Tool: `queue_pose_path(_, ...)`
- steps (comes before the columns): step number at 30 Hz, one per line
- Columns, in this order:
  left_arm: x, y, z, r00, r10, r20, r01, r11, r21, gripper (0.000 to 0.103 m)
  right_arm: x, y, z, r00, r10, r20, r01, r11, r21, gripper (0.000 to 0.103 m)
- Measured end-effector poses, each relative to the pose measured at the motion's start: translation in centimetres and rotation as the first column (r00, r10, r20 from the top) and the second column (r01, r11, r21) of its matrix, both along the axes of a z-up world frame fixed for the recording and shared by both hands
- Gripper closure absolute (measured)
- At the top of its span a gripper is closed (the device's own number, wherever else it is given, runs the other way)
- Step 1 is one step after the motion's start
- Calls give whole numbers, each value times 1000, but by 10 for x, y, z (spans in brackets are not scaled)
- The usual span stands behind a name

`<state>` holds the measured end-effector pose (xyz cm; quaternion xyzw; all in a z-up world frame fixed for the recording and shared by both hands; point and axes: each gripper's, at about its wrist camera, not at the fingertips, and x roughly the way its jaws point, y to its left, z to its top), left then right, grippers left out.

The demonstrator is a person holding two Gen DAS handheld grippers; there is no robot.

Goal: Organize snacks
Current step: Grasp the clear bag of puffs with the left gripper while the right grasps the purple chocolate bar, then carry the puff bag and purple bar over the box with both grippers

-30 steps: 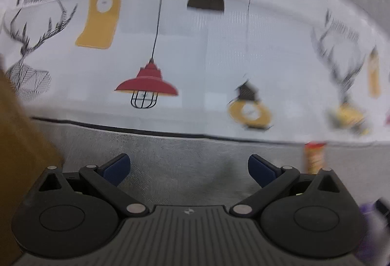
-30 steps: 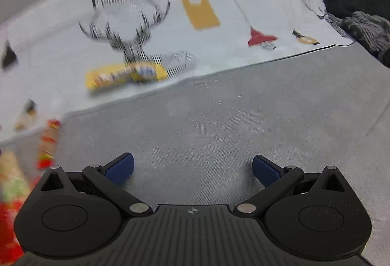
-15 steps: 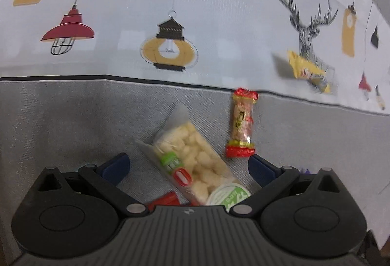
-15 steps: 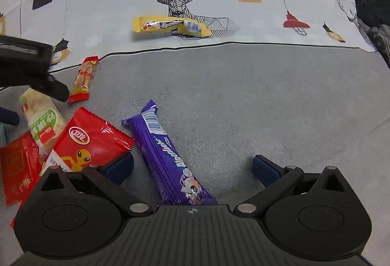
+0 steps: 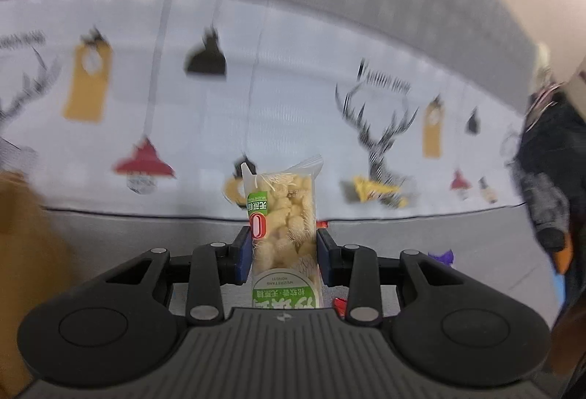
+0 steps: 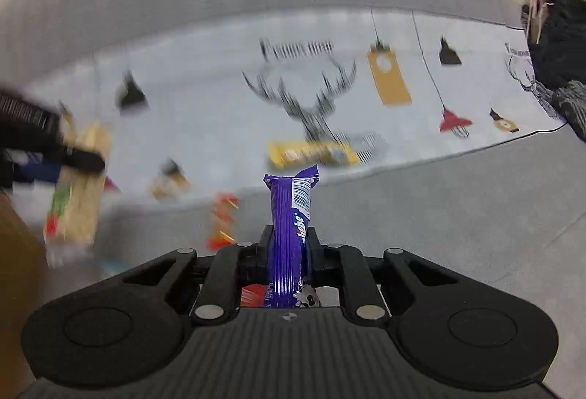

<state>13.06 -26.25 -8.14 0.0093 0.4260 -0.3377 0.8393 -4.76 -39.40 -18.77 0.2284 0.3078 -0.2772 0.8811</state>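
A grey fabric surface (image 6: 457,216) carries everything, and its far part is covered by a white cloth (image 6: 205,113) printed with deer heads, lamps and yellow tags. A yellow bar (image 6: 311,154) lies on the cloth, just below a deer print. A small red-and-orange snack (image 6: 221,221) lies on the grey near the cloth's black-lined edge. Dark clothing (image 6: 556,47) is heaped on the cloth's right end. Much of both views is blurred
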Motion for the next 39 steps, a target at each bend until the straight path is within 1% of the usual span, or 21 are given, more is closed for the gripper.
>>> queue_pose_path(2,-13,35,30,999,-9,37,9,1000,-24,63,-5,18,28,998,1,55,-2,1000,14,87)
queue_pose_path(5,-39,87,64,998,-10,59,12,1000,-29,63,-14,65,69,992,35,121,-40,998,38,87)
queue_pose_path(7,-58,127,80,998,-14,64,15,1000,-17,63,-18,97,90,987,72,146,-80,995,53,87)
queue_pose_path(9,-82,167,91,996,-22,84,21,1000,13,63,-26,129,107,981,104,162,-118,990,81,87)
queue_pose_path(11,-104,203,98,995,-17,100,13,999,37,63,-34,160,121,975,142,173,-165,978,127,87)
queue_pose_path(14,-126,253,103,993,13,117,-18,999,46,63,-41,202,137,963,198,181,-229,958,170,87)
queue_pose_path(18,-140,309,101,990,96,106,-102,993,51,63,-44,244,153,947,267,177,-299,936,184,87)
queue_pose_path(20,-142,329,101,988,121,92,-124,992,36,63,-41,264,161,940,305,153,-328,932,158,87)
queue_pose_path(21,-144,338,102,987,129,97,-134,990,37,63,-38,271,165,937,322,139,-341,929,147,87)
queue_pose_path(23,-145,350,103,986,135,103,-140,989,45,63,-36,282,173,931,333,150,-353,925,138,87)
queue_pose_path(26,-143,363,104,985,141,99,-144,989,27,63,-35,299,182,925,352,142,-369,922,120,87)
queue_pose_path(30,-135,370,102,984,150,99,-152,988,6,63,-27,310,181,925,368,98,-378,919,110,87)
queue_pose_path(33,-124,373,96,984,159,81,-160,987,0,63,-19,314,179,924,375,69,-381,919,102,87)
queue_pose_path(39,-92,369,84,984,167,64,-171,984,57,63,5,319,169,920,390,30,-391,914,103,87)
